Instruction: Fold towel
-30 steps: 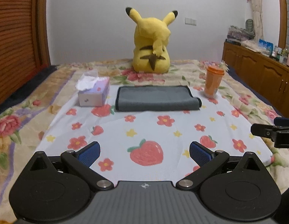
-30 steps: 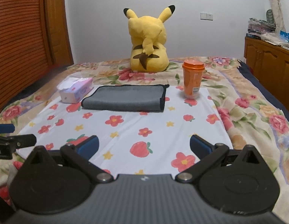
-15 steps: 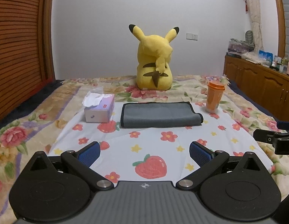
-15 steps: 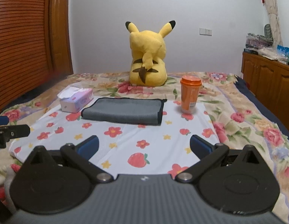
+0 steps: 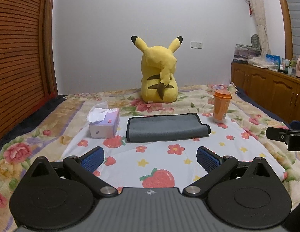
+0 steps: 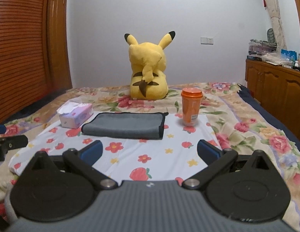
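Note:
A grey towel with a dark edge [image 5: 166,127] lies folded flat on a white cloth printed with flowers and strawberries [image 5: 159,160]. It also shows in the right wrist view [image 6: 123,124]. My left gripper [image 5: 150,159] is open and empty, well short of the towel. My right gripper [image 6: 150,151] is open and empty too, also short of the towel. Each gripper's tip shows at the edge of the other's view.
A tissue box [image 5: 104,123] stands left of the towel. An orange cup with a lid [image 5: 221,106] stands to its right. A yellow plush toy [image 5: 159,77] sits behind it. Wooden cabinets [image 5: 270,90] run along the right of the bed.
Both grippers have pulled back from the towel and tilted up, so more wall shows. Both stay open. The towel has not moved.

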The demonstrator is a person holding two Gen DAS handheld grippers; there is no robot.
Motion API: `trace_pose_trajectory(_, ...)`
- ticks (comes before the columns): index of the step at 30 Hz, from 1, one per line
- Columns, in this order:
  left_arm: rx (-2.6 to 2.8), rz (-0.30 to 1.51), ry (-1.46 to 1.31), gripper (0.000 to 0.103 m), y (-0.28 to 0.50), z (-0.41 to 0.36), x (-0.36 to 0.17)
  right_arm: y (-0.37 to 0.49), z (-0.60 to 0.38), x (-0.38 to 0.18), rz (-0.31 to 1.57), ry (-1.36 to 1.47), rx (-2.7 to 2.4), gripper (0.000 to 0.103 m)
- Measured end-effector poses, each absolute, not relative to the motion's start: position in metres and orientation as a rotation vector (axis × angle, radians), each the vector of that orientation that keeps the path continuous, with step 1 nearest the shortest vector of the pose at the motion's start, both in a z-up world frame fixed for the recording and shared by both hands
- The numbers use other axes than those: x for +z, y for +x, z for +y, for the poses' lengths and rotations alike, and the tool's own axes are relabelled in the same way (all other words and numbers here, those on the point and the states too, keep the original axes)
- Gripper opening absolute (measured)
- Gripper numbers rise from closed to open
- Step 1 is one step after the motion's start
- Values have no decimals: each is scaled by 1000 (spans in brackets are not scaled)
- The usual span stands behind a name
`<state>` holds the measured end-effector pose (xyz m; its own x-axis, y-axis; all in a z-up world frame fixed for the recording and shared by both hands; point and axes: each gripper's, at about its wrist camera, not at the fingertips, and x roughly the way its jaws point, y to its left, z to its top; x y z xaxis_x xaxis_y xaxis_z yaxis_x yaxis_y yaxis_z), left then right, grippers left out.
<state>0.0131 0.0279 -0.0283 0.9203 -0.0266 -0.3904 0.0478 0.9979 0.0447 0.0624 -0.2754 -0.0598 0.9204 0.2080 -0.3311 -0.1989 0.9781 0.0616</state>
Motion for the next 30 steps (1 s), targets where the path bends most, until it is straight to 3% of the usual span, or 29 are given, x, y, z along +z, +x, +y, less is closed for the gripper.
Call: trace_pose_trajectory(30,-34,383,42,103,12,31,-26,58,-280,-58,303,37,196,103)
